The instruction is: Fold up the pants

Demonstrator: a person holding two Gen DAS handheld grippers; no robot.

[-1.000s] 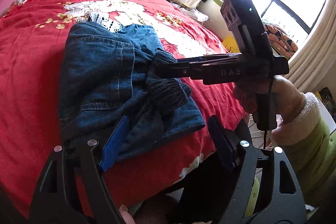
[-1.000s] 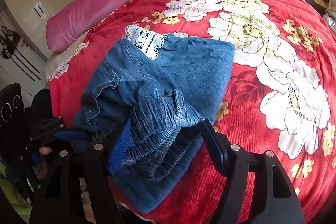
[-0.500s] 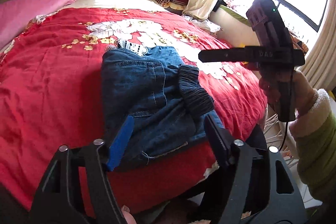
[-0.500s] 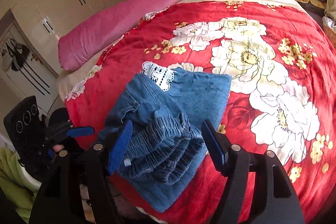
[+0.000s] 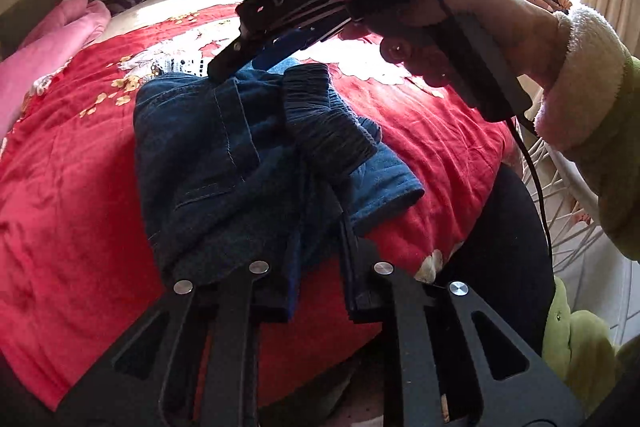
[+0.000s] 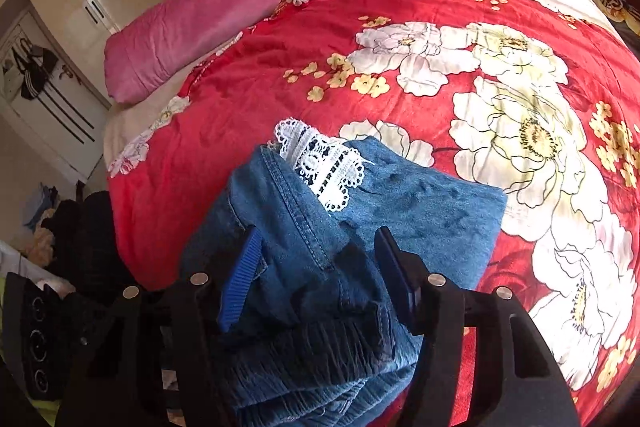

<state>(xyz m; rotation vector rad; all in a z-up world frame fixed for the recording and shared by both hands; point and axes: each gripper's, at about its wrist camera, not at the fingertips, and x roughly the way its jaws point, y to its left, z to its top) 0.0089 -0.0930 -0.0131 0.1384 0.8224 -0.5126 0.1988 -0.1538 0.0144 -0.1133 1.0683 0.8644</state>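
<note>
1. The jeans [image 5: 224,155] lie bunched near the edge of the red blanket [image 5: 68,195], lace trim [image 6: 320,167] poking out at the far end.
2. The left claw [image 5: 316,267] has just been closing; a second ago it stood wide, and now its jaws are pinched on the near denim hem.
3. The right claw [image 6: 316,267] has narrowed a little but is still apart, straddling the elastic waistband [image 6: 320,355] without pressing it.
4. With one edge gripped, I'd guess another fold comes next.
</note>
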